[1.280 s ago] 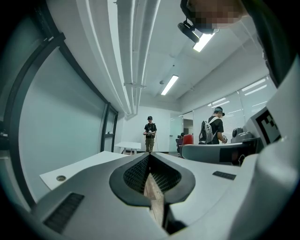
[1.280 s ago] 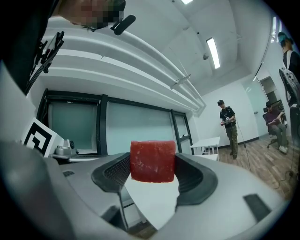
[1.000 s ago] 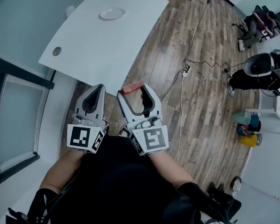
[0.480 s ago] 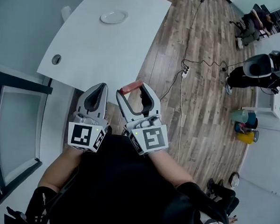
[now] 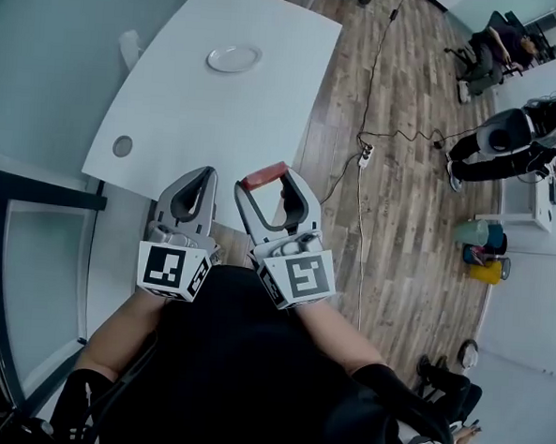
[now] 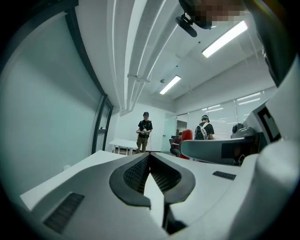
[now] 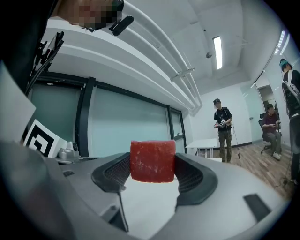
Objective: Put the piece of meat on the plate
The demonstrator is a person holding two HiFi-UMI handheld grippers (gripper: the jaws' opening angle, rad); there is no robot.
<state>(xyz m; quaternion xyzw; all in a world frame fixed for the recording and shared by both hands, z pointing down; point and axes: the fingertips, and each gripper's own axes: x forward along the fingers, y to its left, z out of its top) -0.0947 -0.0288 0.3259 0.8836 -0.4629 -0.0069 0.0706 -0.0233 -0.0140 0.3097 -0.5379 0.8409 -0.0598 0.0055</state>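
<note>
While one red piece of meat (image 5: 263, 177) sits pinched between the two fingers of the right gripper (image 5: 267, 182), the left gripper (image 5: 205, 173) beside it has its two fingers pressed together on nothing. Both grippers are held up in front of the person's dark torso, their fingertips showing against the near edge of the single white tabletop (image 5: 218, 119). One white plate (image 5: 234, 58) lies at the tabletop's far end, well apart from the meat, and one round grey disc (image 5: 122, 146) sits near the left corner. Each gripper carries one cube (image 5: 172, 271), and each cube's upper face shows one black-and-white square marker, a block pattern. Two people (image 5: 509, 137) are far off at the right on the wooden floor (image 5: 400, 224), where one white power strip (image 5: 365, 156) lies on its cable.
</note>
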